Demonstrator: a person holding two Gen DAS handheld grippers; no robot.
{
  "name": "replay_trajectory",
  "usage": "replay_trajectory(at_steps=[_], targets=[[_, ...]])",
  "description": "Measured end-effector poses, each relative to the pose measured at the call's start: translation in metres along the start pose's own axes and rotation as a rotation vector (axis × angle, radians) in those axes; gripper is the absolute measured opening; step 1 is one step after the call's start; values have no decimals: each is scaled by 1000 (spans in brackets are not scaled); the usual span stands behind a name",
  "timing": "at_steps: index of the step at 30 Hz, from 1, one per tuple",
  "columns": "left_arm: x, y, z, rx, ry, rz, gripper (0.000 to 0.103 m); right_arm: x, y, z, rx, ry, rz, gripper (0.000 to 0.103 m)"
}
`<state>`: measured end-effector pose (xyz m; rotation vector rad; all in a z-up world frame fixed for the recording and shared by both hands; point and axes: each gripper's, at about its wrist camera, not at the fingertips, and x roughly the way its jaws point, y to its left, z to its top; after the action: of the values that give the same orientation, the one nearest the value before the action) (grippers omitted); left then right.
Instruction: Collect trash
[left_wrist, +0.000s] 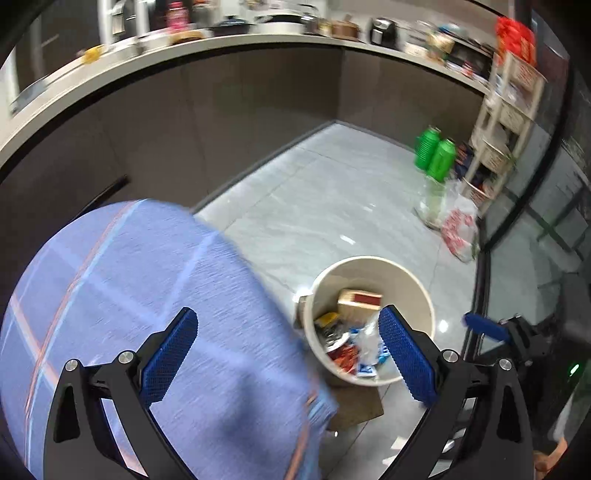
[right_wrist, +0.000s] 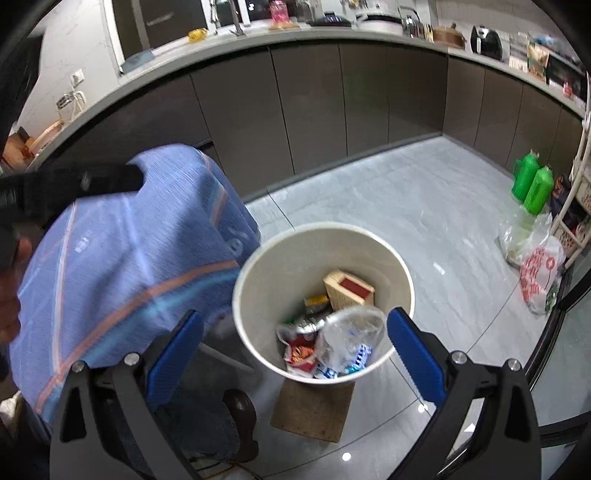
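Both the left gripper (left_wrist: 288, 345) and right gripper (right_wrist: 295, 345) hang spread wide and empty above the cream bin (right_wrist: 258, 280), where a box, wrappers and crumpled clear plastic (right_wrist: 349, 338) lie blurred together, its base hiding part of the brown block (right_wrist: 314, 413) beneath.

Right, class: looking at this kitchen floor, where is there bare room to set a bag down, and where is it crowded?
Free: the grey tiled floor between the dark cabinet fronts, the cream round bin and the two green flasks. Crowded: by the white rack, where the plastic bags lie, and beside the blue striped cloth.
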<state>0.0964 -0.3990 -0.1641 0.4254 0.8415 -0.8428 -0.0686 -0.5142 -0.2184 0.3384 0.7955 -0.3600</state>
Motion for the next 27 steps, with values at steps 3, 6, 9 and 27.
replay_trajectory(at_steps=[3,6,9,27], targets=[[-35,34,-17,-68,-27,65,95,-22,22,14,-22,-26,-23,100],[-72,71,-36,-160,-47,122,95,-45,49,28,-39,-49,-25,100],[-105,99,-57,-218,-59,185,95,-65,77,38,-55,-60,-13,100],[-242,184,-159,-413,-95,392,95,-130,250,38,-224,-51,45,100]])
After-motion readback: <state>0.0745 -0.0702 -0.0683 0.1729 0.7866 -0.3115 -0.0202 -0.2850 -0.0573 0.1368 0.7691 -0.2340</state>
